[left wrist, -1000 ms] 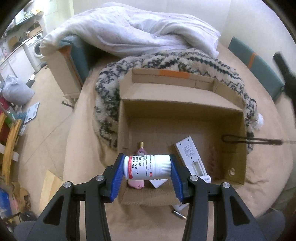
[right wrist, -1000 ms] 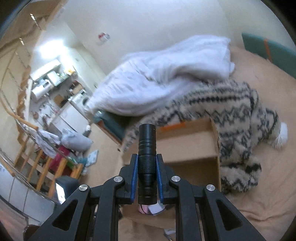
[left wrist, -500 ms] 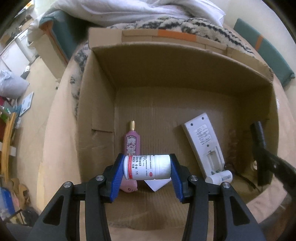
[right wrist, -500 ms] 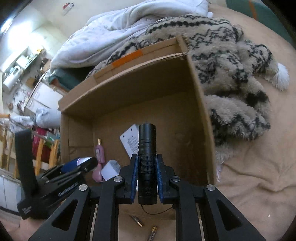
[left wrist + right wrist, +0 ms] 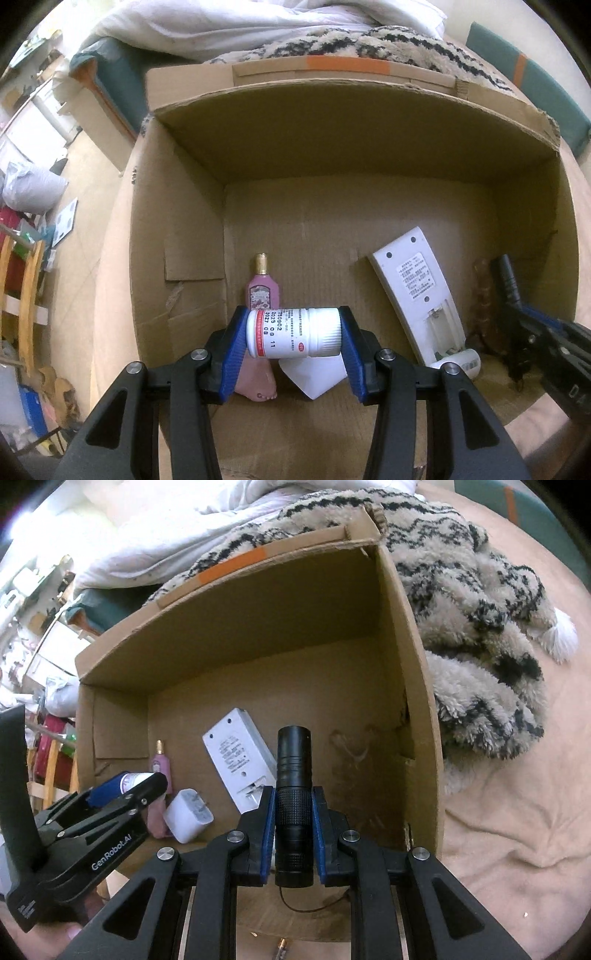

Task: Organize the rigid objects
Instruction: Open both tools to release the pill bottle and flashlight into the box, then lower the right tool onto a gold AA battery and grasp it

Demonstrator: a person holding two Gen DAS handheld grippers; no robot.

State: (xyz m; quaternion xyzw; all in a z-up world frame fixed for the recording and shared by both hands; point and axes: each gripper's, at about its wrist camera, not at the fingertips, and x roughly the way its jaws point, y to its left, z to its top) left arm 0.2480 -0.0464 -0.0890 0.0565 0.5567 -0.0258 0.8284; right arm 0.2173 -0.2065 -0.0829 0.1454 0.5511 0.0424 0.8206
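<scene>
A white duvet [image 5: 258, 26] and patterned fleece blanket [image 5: 480, 602] cover the beige bed [image 5: 517, 812].

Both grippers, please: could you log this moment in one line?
left gripper: shut on bottle | right gripper: shut on flashlight | both over box

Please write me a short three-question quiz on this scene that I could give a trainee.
1. What is clamped in the left gripper?
2. True or false: the black flashlight lies loose on the floor of the cardboard box.
3. Which thing lies flat in the box with its battery bay uncovered? A) the pink perfume bottle B) the white remote control C) the white charger plug

Key
1. A white pill bottle, held sideways between the blue pads.
2. False: the right gripper is shut on it, its tip pointing into the box.
3. B
</scene>
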